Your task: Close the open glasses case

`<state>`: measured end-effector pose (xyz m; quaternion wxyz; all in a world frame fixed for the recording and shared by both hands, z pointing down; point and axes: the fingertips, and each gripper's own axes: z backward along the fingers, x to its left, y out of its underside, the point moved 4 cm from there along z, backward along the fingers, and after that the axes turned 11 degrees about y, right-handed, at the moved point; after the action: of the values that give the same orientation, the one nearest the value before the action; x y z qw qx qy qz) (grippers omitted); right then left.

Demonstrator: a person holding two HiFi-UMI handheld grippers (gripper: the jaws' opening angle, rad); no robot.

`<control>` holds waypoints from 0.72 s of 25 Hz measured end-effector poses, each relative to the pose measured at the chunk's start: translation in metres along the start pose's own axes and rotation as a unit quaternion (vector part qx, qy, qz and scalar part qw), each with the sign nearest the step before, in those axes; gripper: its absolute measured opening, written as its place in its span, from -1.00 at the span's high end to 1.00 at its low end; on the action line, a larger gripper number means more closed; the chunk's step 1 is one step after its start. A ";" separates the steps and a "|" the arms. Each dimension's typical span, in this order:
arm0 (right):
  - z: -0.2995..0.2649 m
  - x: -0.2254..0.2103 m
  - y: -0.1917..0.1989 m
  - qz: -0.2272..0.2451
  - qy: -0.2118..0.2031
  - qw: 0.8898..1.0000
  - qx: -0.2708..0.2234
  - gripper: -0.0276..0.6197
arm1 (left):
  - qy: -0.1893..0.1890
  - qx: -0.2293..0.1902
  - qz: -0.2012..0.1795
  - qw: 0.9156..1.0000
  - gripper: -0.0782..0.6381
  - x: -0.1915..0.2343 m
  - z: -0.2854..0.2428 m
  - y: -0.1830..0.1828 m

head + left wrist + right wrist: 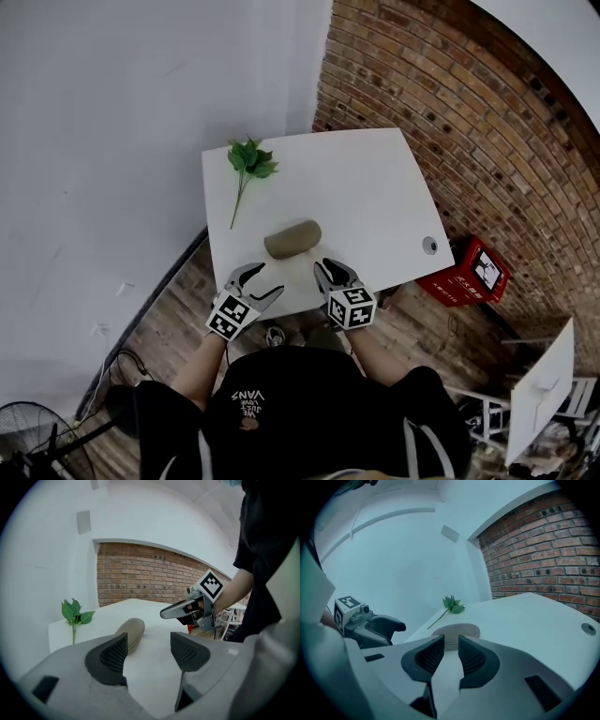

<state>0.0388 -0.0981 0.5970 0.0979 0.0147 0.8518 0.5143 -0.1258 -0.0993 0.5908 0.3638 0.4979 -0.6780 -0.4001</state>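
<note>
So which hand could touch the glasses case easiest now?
Probably the right: the glasses case lies straight ahead of the right gripper, but off to one side of the left gripper. Neither touches it.

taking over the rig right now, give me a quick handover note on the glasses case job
Left gripper: jaws apart, nothing between them, held at the near edge of the white table.
Right gripper: jaws a narrow gap apart, empty, aimed at the case from the same edge.
Glasses case: lies on the table just beyond both grippers; neither touches it. A leafy sprig lies further back, well apart from the case.
Done: the case looks shut, lid down with only a seam showing.
Left: probably nothing; whether the lid has fully latched cannot be told, so a light press to check may be worthwhile.
</note>
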 end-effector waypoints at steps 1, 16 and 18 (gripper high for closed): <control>0.002 0.000 -0.002 0.001 0.000 1.000 -0.003 0.63 | -0.005 -0.006 0.001 1.000 0.00 -0.001 0.002 -0.002; 0.030 -0.015 -0.029 0.027 -0.061 0.997 -0.035 0.91 | -0.139 -0.075 0.019 0.987 0.75 -0.019 0.023 -0.037; 0.035 -0.018 -0.031 0.031 -0.075 0.996 -0.039 0.91 | -0.152 -0.073 0.023 0.985 0.75 -0.028 0.019 -0.037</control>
<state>0.0648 -0.0842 0.5566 0.1456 0.0760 0.8208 0.5471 -0.1220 -0.0751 0.5465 0.3010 0.3873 -0.7058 -0.5111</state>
